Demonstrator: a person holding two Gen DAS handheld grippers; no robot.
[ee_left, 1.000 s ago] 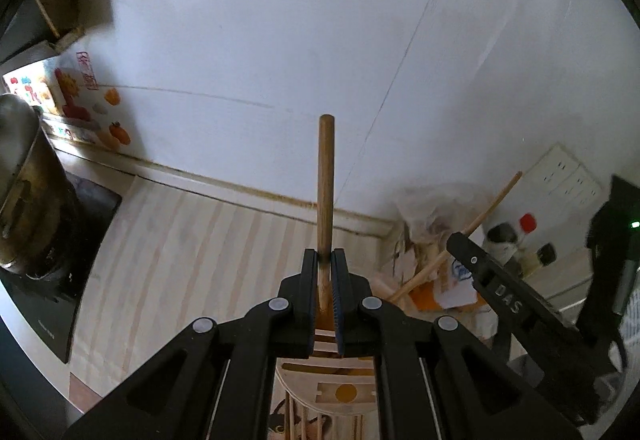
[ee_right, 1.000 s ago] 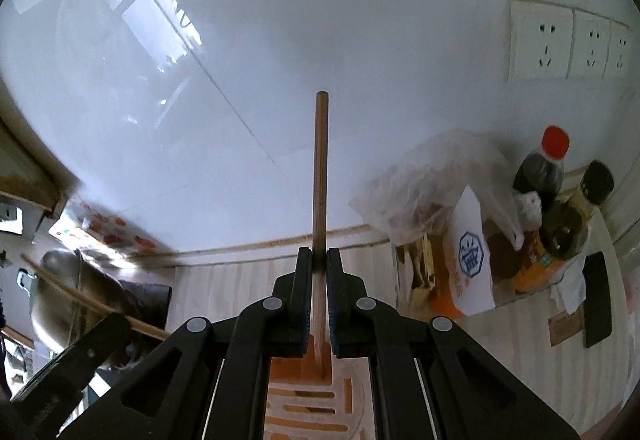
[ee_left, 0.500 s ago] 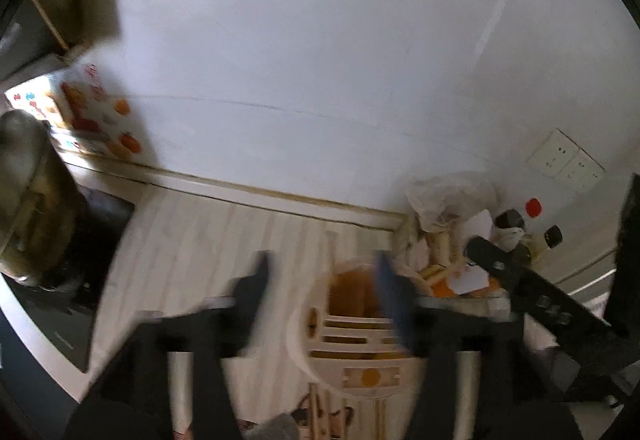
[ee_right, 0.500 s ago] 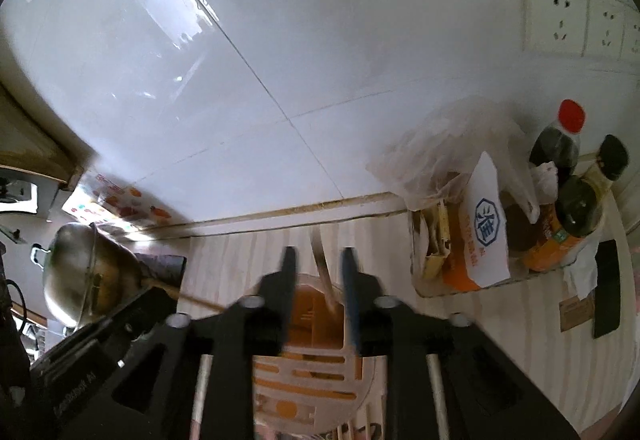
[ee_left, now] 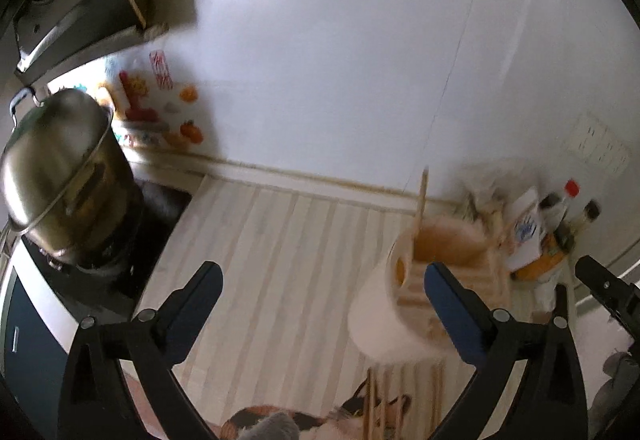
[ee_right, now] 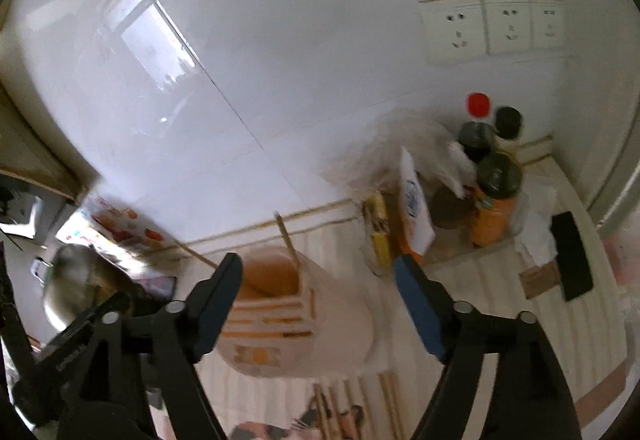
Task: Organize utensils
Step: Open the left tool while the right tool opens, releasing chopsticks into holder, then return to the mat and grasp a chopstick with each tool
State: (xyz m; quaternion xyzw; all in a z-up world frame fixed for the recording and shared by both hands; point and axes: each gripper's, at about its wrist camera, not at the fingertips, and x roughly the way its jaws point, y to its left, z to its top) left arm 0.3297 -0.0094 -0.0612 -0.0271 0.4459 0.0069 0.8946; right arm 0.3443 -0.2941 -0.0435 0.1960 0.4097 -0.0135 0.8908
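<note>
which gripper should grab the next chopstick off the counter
Probably right: the loose chopsticks lie just below the open right gripper. In the left view they sit toward the open left gripper's right finger.

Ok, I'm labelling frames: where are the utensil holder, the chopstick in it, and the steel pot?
utensil holder [ee_right: 304, 324]: right wrist view, front wall.
chopstick [ee_right: 287, 240]: right wrist view, mid-shaft.
steel pot [ee_left: 60, 167]: left wrist view, lid.

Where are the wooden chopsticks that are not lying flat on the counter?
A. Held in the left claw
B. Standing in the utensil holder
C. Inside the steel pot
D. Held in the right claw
B: chopsticks lean inside the utensil holder, and both the left claw and right claw are open and hold nothing.
</note>
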